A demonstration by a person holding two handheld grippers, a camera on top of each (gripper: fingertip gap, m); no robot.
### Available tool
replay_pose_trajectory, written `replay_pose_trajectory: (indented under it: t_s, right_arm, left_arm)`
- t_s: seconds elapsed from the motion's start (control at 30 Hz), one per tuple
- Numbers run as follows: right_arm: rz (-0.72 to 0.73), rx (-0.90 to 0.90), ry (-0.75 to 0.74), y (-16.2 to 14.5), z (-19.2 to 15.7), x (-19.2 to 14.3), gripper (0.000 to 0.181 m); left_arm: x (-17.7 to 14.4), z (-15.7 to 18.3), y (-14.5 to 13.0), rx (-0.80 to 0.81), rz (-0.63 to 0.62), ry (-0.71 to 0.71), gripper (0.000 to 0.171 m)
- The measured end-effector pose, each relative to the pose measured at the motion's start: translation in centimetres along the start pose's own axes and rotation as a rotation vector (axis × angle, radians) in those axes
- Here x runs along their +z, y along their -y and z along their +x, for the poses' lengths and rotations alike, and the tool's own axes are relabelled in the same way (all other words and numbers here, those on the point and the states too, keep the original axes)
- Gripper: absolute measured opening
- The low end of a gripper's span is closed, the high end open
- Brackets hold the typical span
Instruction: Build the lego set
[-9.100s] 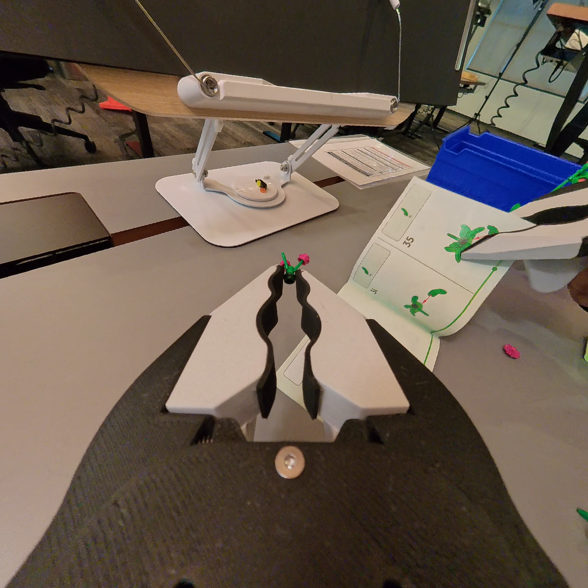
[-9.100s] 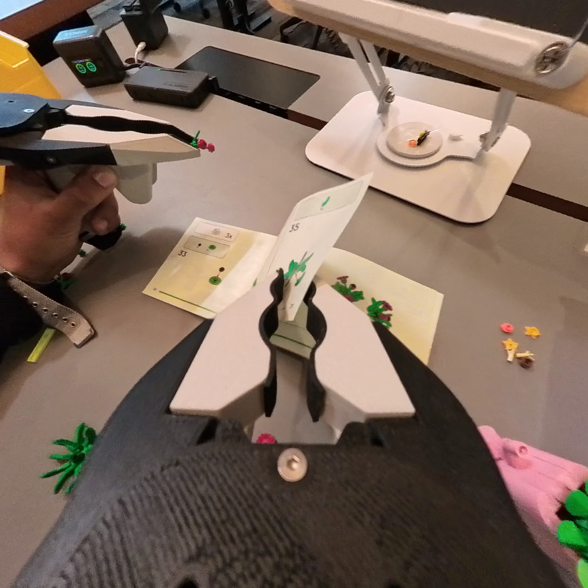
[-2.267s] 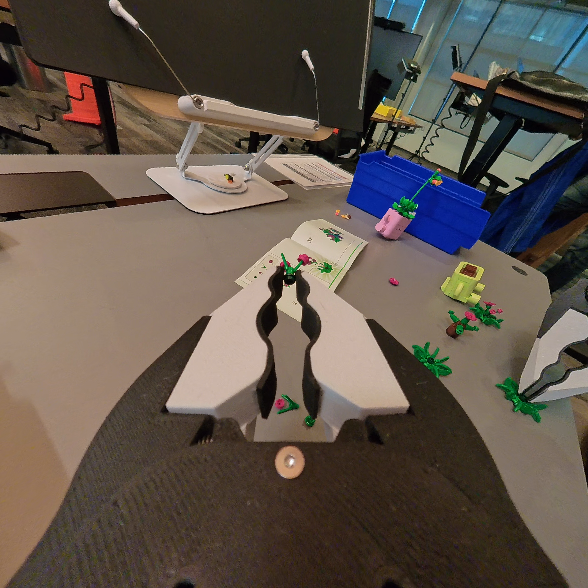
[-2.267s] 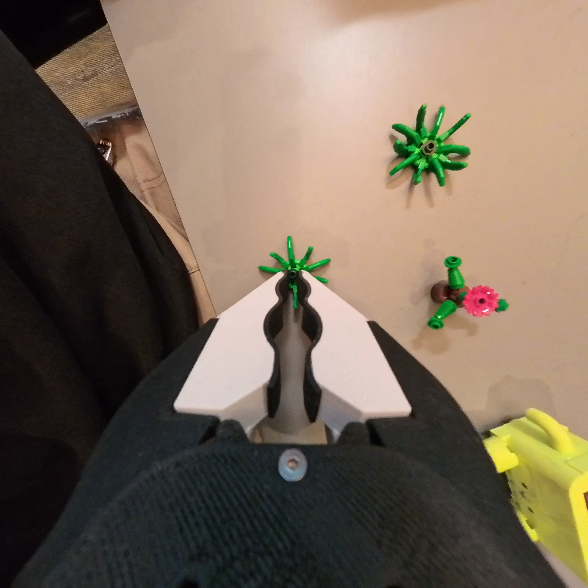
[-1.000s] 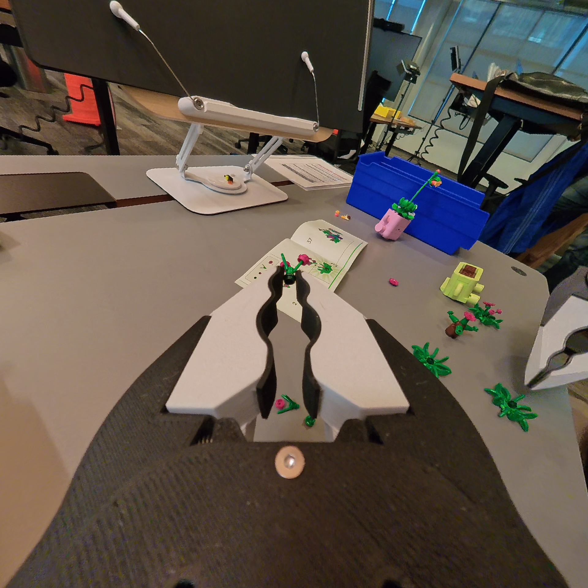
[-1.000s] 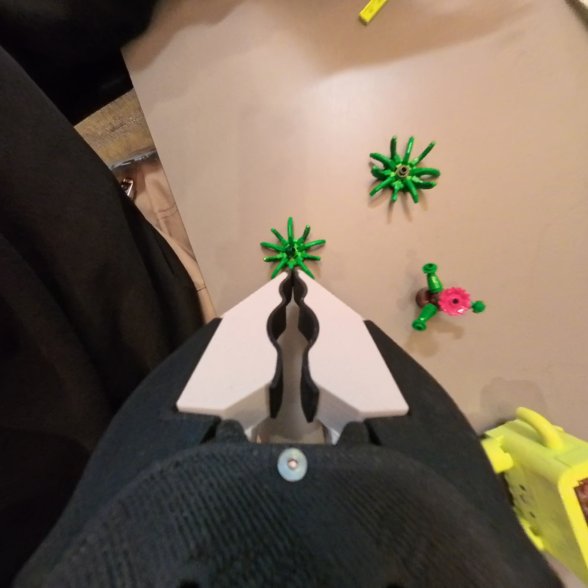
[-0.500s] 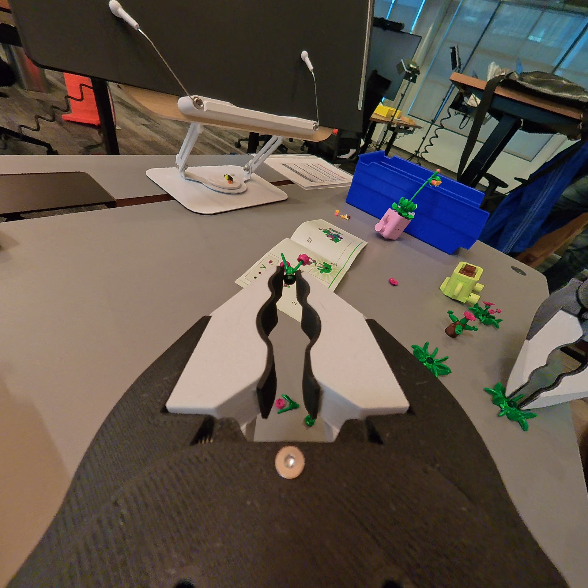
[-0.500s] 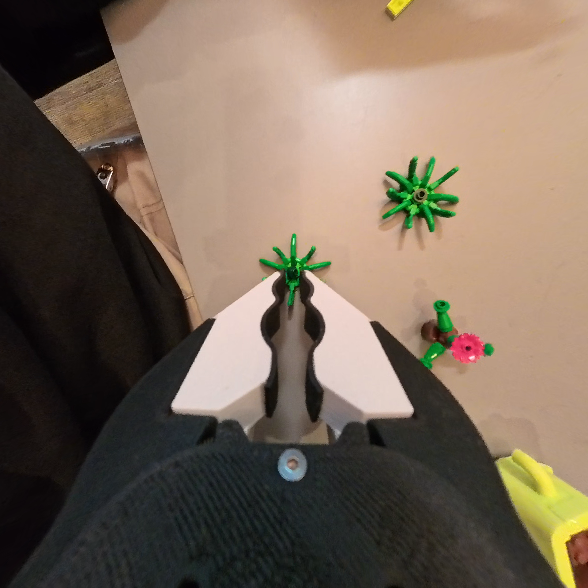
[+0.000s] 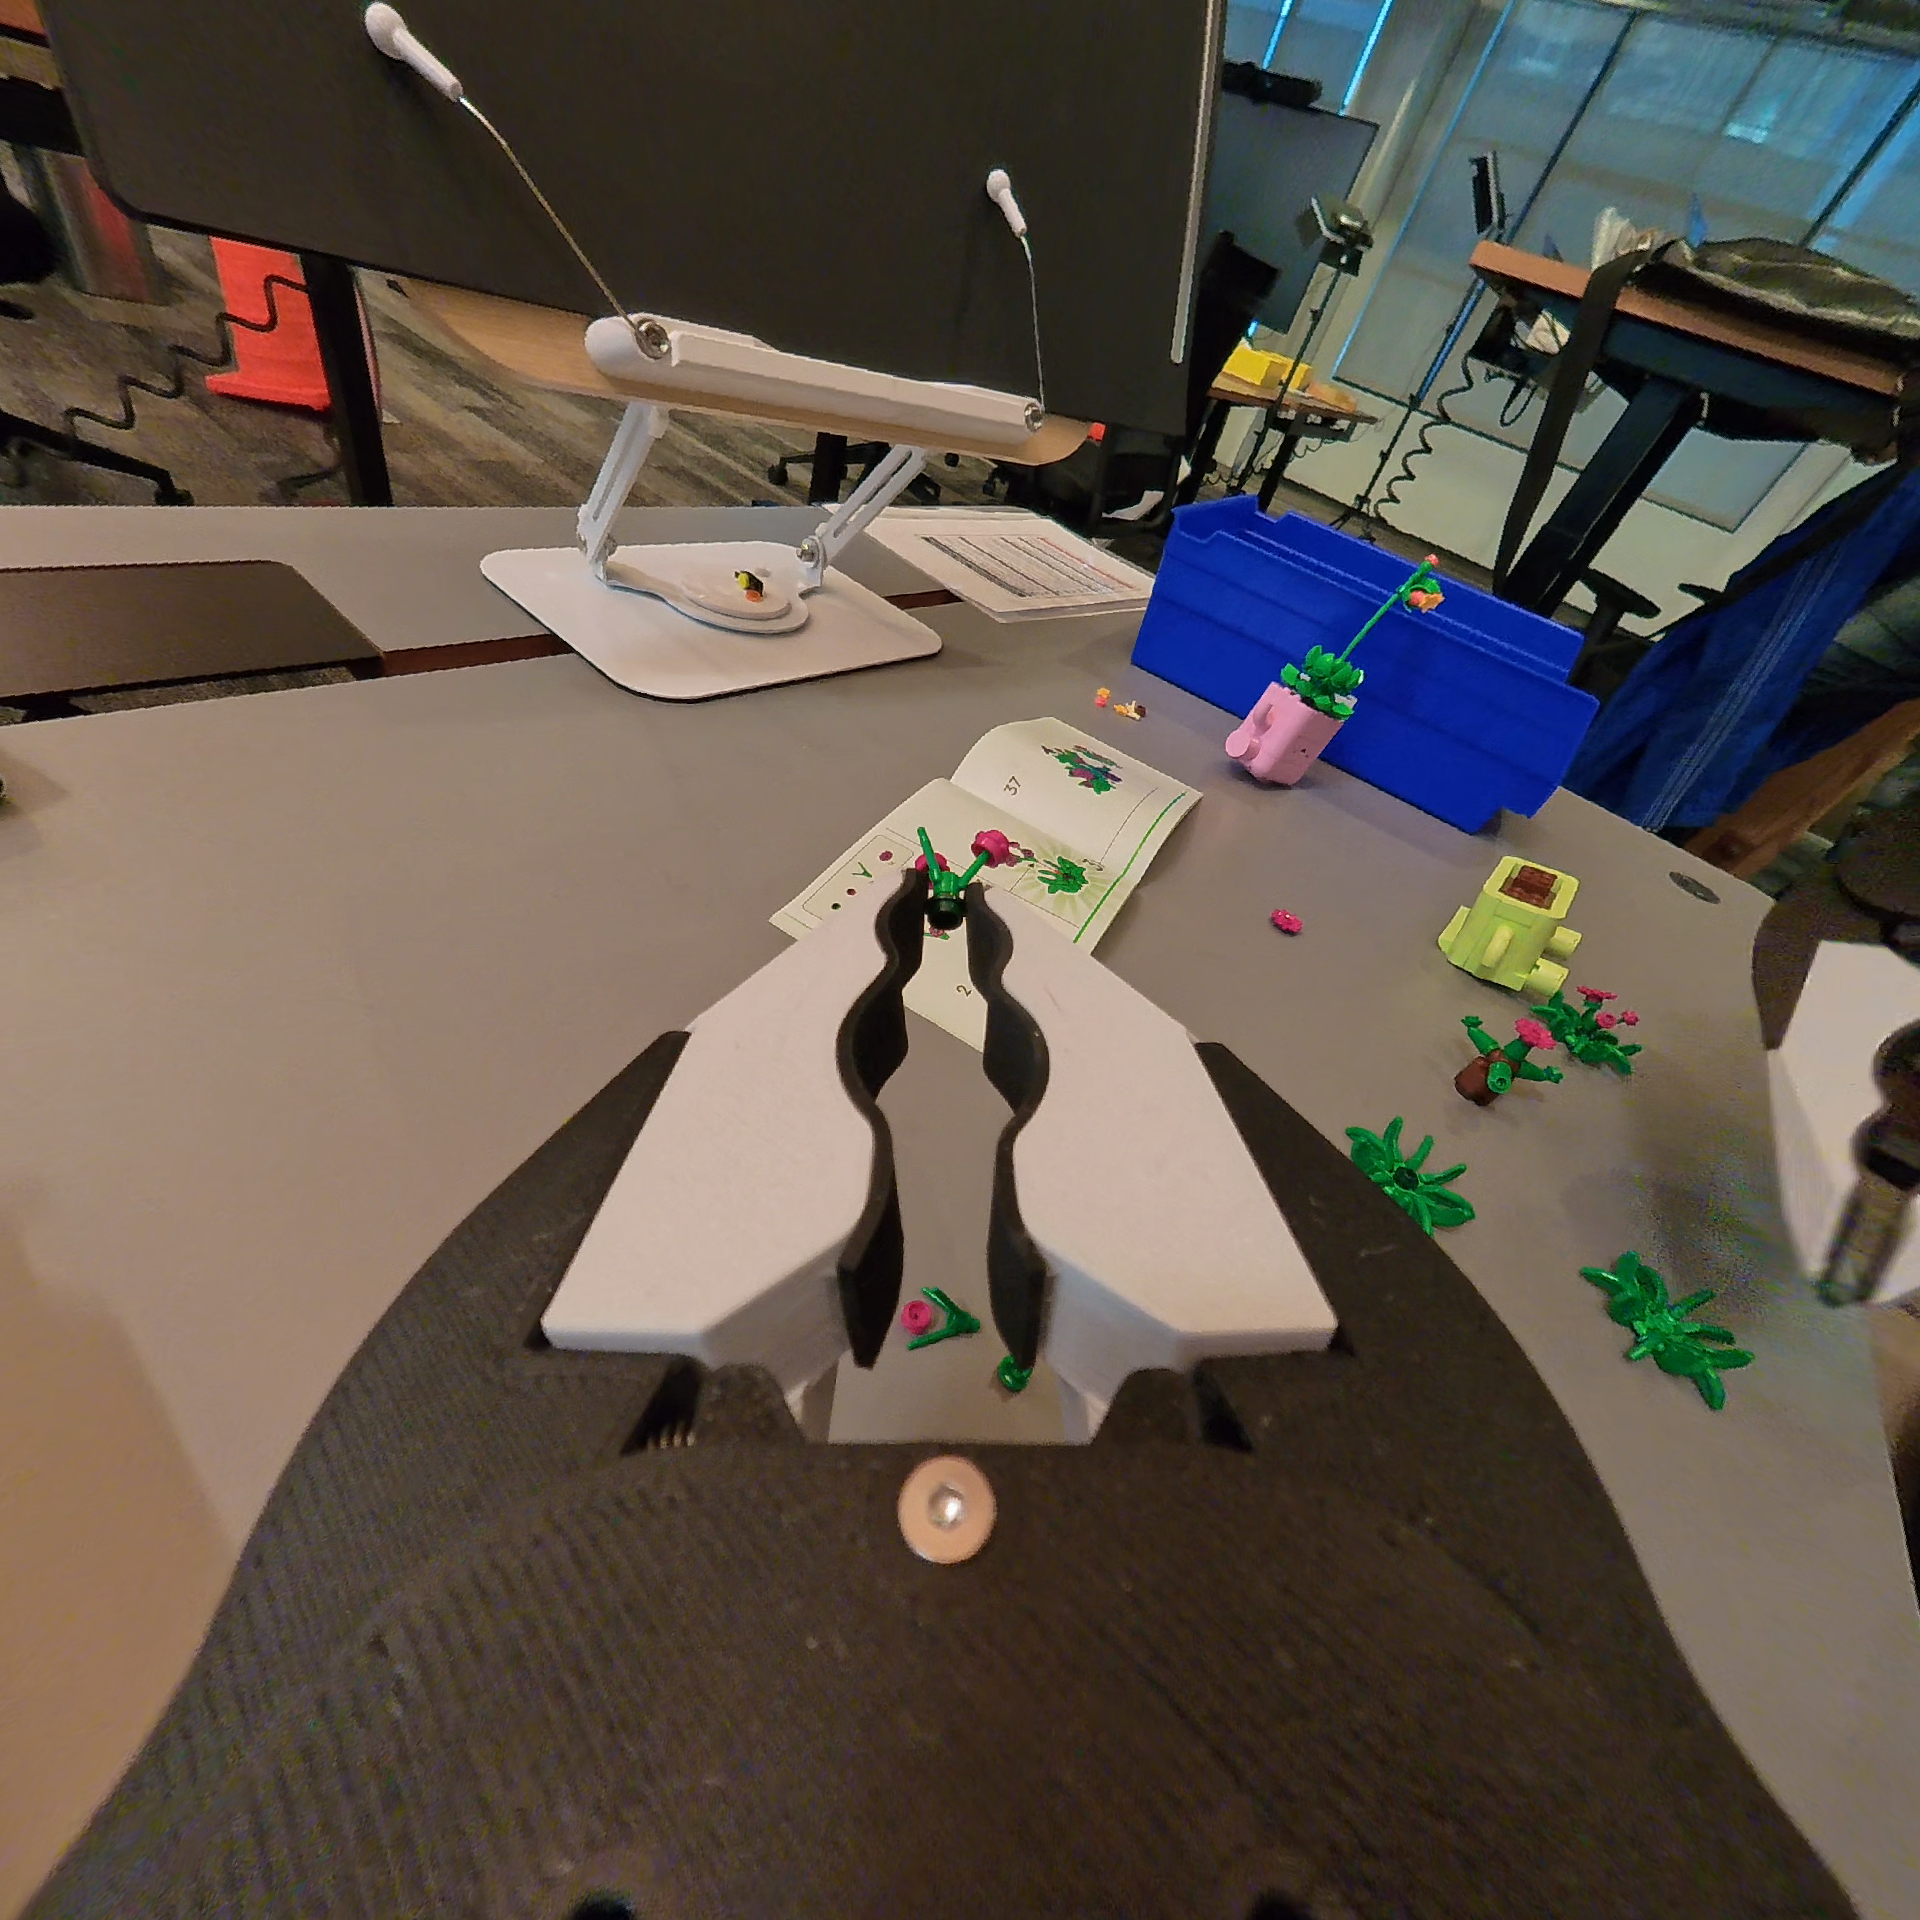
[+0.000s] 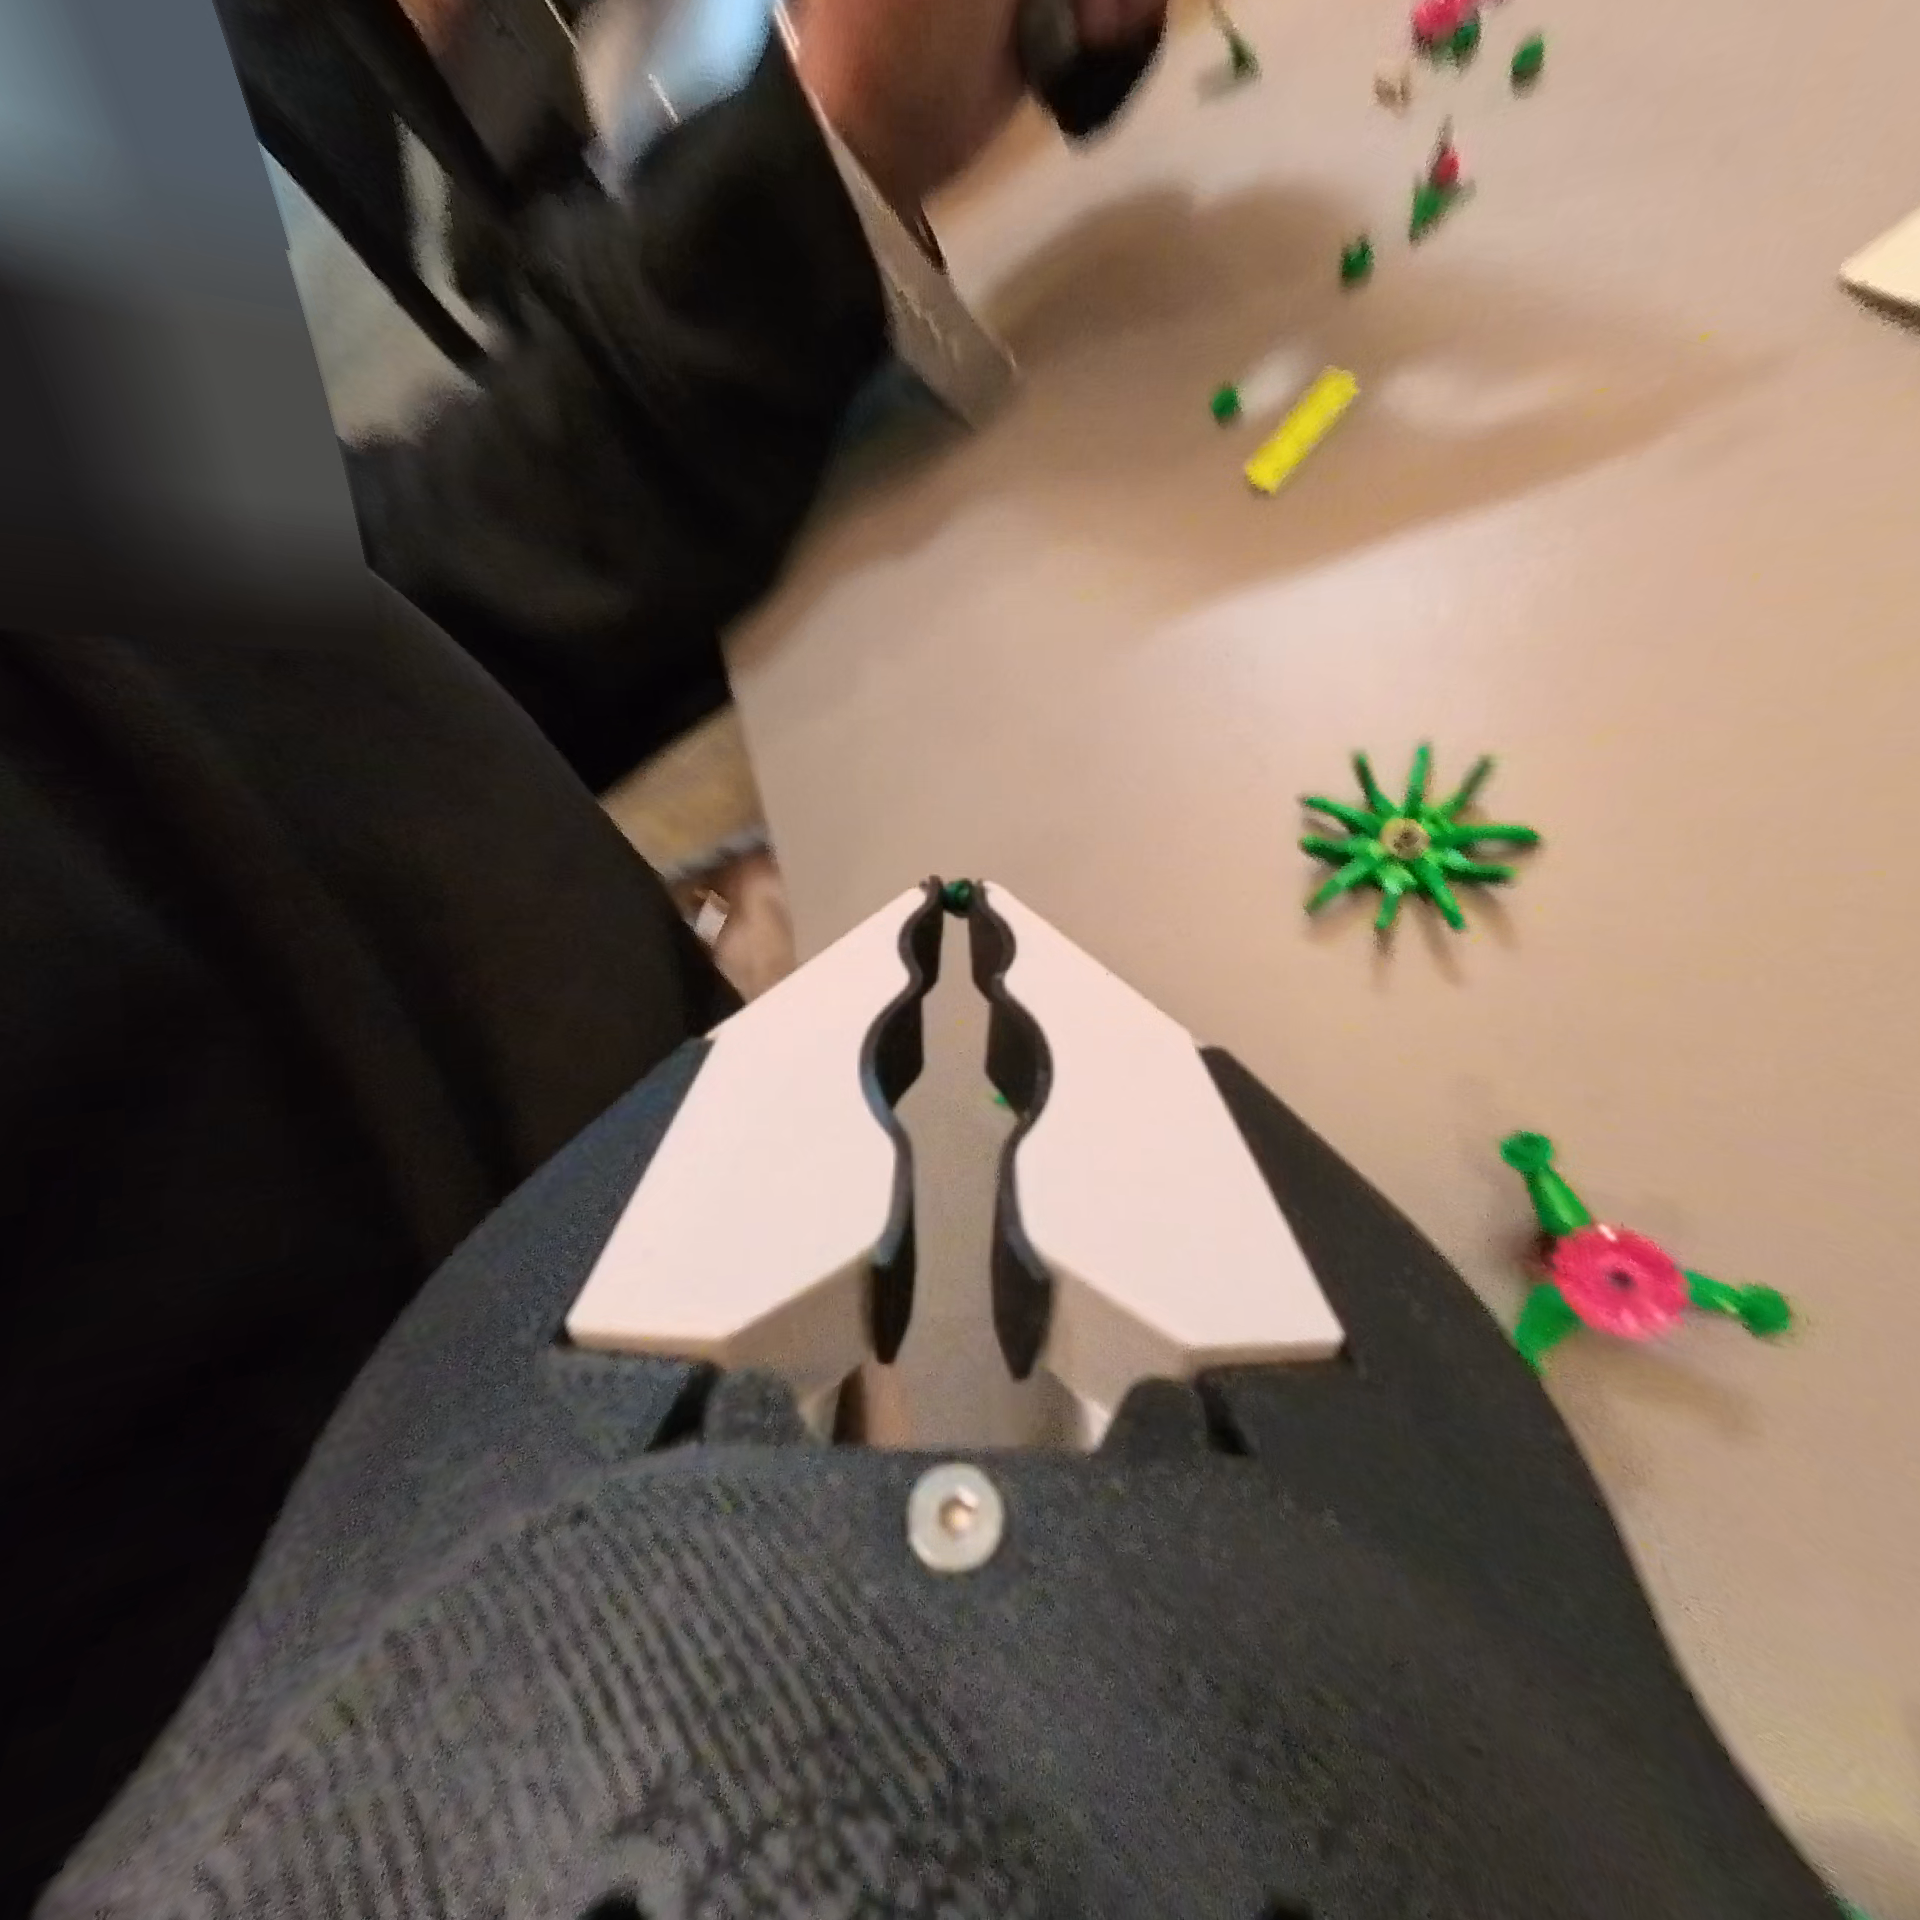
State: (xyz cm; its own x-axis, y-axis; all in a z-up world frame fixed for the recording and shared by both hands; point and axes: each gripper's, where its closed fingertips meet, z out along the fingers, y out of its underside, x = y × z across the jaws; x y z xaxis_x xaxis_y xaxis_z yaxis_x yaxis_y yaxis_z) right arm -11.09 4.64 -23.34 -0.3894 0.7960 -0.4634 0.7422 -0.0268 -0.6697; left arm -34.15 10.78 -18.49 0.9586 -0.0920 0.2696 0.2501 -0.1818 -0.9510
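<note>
My left gripper is shut on a green stem with pink flowers, held above the open instruction booklet. My right gripper is nearly closed on a small dark green piece at its tips, above the table's near edge; the view is blurred. It also shows at the right edge of the left wrist view. Two green spiky leaf pieces lie on the table; one shows in the right wrist view. A pink flower sprig lies to the right.
A pink pot with a plant, a blue bin, a lime pot and a white stand sit farther back. A yellow bar and small green bits lie near the person's hand. Dark clothing fills the left. Across from one pair of fingers to the other is roughly 25 centimetres. My left tips are about 25 centimetres from the pink flower sprig, my right tips only 11 centimetres. Seen from the left wrist view as well.
My right gripper has lifted off the spiky leaf with a small green piece in its tips and swung up; the leaf stays on the table. My left gripper has not moved.
</note>
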Motion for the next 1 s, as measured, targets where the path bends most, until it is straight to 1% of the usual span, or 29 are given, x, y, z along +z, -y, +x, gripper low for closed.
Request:
replay_pose_trajectory:
  t_s: [0.1,0.17,0.27,0.33,0.4,0.47,0.57,0.63,0.7,0.77,0.83,0.87,0.93,1.0]
  right_arm:
    - [0.186,0.124,0.207,3.2,-2.0,-1.3,0.003]
    - [0.264,0.170,0.281,4.6,-2.5,-2.1,0.003]
    - [0.307,0.195,0.315,5.7,-2.5,-2.4,0.002]
    - [0.285,0.178,0.287,6.0,-1.9,-1.8,0.002]
    - [0.227,0.114,0.222,6.5,-0.7,-0.7,0.003]
    - [0.123,-0.013,0.109,6.7,1.3,0.9,0.003]
    - [-0.037,-0.189,-0.057,7.7,5.0,3.5,0.003]
    - [-0.129,-0.302,-0.164,8.3,7.7,4.9,0.003]
    - [-0.227,-0.404,-0.273,8.4,10.3,5.9,0.003]
    - [-0.315,-0.484,-0.360,8.1,12.2,6.4,0.003]
    - [-0.379,-0.551,-0.432,7.9,13.4,6.7,0.003]
    - [-0.407,-0.579,-0.466,7.8,13.9,6.8,0.003]
    - [-0.447,-0.621,-0.516,7.6,14.5,7.1,0.003]
    - [-0.458,-0.635,-0.543,7.5,14.9,7.4,0.003]
  left_arm:
    - [-0.1,0.0,0.1,-0.001,0.003,0.001,0.005]
    - [-0.2,-0.1,0.1,-0.002,0.007,0.001,0.005]
    - [-0.3,-0.1,0.3,-0.003,0.013,0.001,0.005]
    - [-0.4,-0.1,0.5,-0.012,0.027,-0.008,0.005]
    - [-0.7,0.3,1.4,-0.057,0.082,-0.052,0.005]
    - [-1.6,0.7,2.7,-0.120,0.170,-0.121,0.005]
    - [-3.6,1.8,4.8,-0.185,0.310,-0.272,0.004]
    - [-4.9,2.2,5.8,-0.204,0.379,-0.335,0.004]
    - [-5.8,2.5,6.2,-0.184,0.412,-0.360,0.004]
    - [-6.3,2.7,6.4,-0.157,0.422,-0.369,0.004]
    - [-6.5,2.7,6.6,-0.111,0.429,-0.343,0.004]
    - [-6.5,2.6,6.6,-0.068,0.431,-0.303,0.004]
    - [-6.3,2.5,6.7,0.058,0.425,-0.179,0.004]
    - [-6.1,2.4,6.8,0.187,0.407,-0.043,0.005]
